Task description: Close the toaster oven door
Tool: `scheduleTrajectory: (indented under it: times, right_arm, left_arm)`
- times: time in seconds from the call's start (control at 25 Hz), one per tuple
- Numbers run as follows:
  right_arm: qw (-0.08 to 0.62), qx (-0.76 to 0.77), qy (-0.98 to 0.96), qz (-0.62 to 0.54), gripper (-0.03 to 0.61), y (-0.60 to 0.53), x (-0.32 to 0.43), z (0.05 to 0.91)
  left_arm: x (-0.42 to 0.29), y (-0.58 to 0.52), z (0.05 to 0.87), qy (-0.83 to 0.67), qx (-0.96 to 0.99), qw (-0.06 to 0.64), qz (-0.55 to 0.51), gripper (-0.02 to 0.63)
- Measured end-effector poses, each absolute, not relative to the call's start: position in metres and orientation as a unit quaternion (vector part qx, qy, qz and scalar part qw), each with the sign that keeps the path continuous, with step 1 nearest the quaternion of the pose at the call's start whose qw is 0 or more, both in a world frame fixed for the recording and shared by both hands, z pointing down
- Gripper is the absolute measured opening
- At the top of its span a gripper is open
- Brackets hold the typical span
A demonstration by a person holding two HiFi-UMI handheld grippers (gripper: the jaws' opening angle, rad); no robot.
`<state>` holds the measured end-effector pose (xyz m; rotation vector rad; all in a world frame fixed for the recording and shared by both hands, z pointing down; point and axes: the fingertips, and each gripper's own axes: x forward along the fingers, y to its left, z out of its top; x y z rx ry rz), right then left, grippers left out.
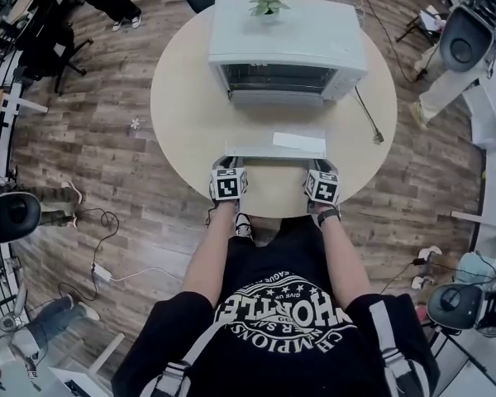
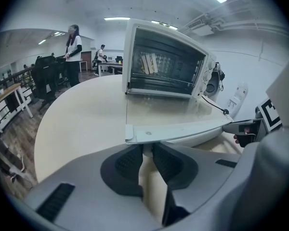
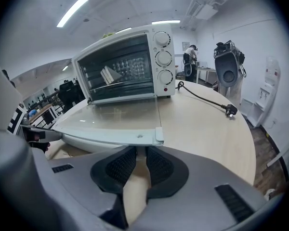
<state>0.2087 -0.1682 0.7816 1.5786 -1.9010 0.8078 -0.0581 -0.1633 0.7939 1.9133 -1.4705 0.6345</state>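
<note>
Left claw (image 2: 148, 149) narrow, tight on the open toaster oven door (image 2: 168, 113) handle (image 2: 207, 136); right claw (image 3: 139, 153) likewise.

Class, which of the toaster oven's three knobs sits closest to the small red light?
The bottom knob on the toaster oven: the red light lies just below it, while the middle knob and top knob sit higher up.

The toaster oven (image 1: 285, 44) has a smooth, pale painted shell with a slight sheen. Its open door (image 3: 115, 117) is clear, glossy glass in a pale frame. The round table (image 1: 182, 114) is smooth, matt cream. The floor (image 1: 107, 164) is brown wood planking. The left tongs (image 2: 147, 153) and right tongs (image 3: 137, 160) are matt grey plastic with black, finely ribbed pads (image 2: 129, 161).
</note>
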Motion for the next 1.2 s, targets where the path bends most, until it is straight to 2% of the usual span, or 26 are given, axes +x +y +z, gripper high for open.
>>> scheduleTrajectory:
  times: [0.68,1.2]
  right_arm:
    - [0.272,0.569,-0.716,0.300,0.089,-0.165,0.210,0.766]
    - [0.260,0.575,-0.714,0.303,0.089,-0.167,0.208,0.757]
  left_arm:
    - [-0.057,-0.160,0.779,-0.558,0.714,0.343,0.249,0.081]
    - [-0.059,-0.163,0.769,-0.554,0.720,0.336,0.251,0.080]
